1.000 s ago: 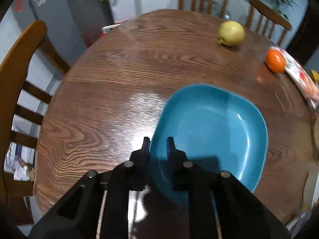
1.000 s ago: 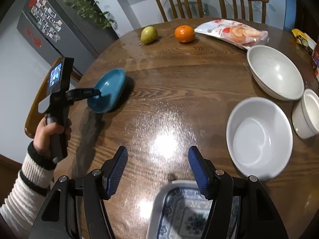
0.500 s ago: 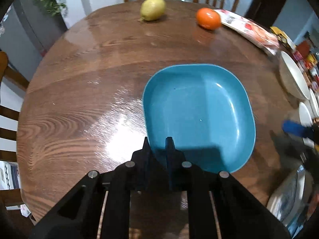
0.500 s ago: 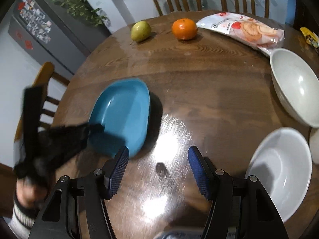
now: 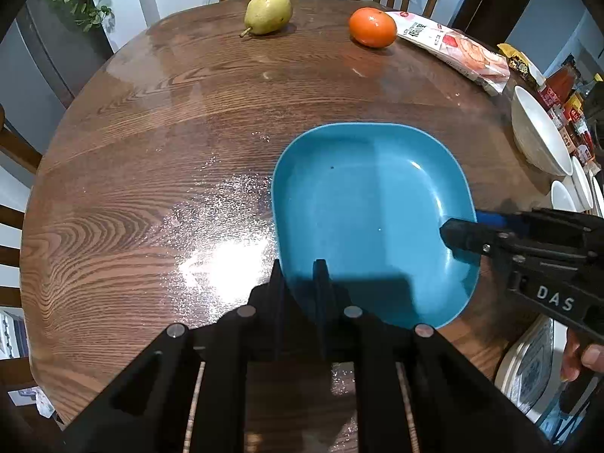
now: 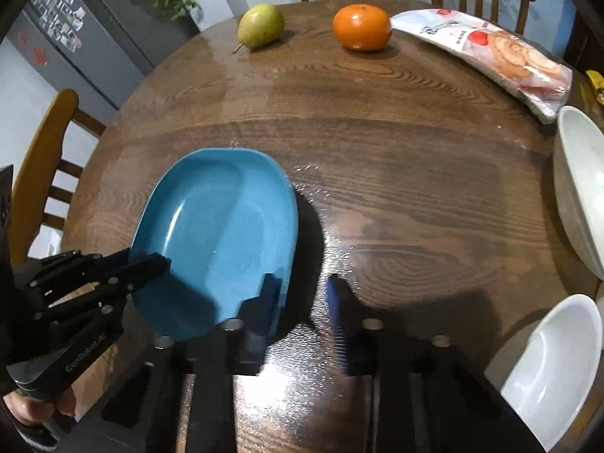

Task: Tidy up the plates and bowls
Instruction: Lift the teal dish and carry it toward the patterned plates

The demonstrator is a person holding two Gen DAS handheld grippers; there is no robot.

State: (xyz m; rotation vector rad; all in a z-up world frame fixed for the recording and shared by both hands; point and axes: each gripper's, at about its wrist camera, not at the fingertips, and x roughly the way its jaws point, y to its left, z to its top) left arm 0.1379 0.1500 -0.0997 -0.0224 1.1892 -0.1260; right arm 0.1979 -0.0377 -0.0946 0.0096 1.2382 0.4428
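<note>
At far left, beside the round wooden table (image 6: pixel 396 173), a wooden chair (image 6: pixel 41 151). Next to it, seen from the right wrist, the left gripper (image 6: pixel 164 262): clamped tight on the left rim of the blue plate (image 6: pixel 219 226), one finger above the rim and one beneath. Holds the plate raised and tilted over the tabletop, with a dark shadow under its right edge. Along the far edge, from left to right: a pear (image 6: pixel 260 25), an orange (image 6: pixel 361 27), a snack packet (image 6: pixel 487 53). Right of the plate's middle, the right gripper (image 6: pixel 302 290): jaws just now closing, narrowed around the plate's right rim, left finger over the blue inside, right finger outside it. Blurred there, so cannot tell whether the pads press yet. Further right, standing on the wood, a large white bowl (image 6: pixel 577 188) and, nearer, a smaller white bowl (image 6: pixel 555 370).
</note>
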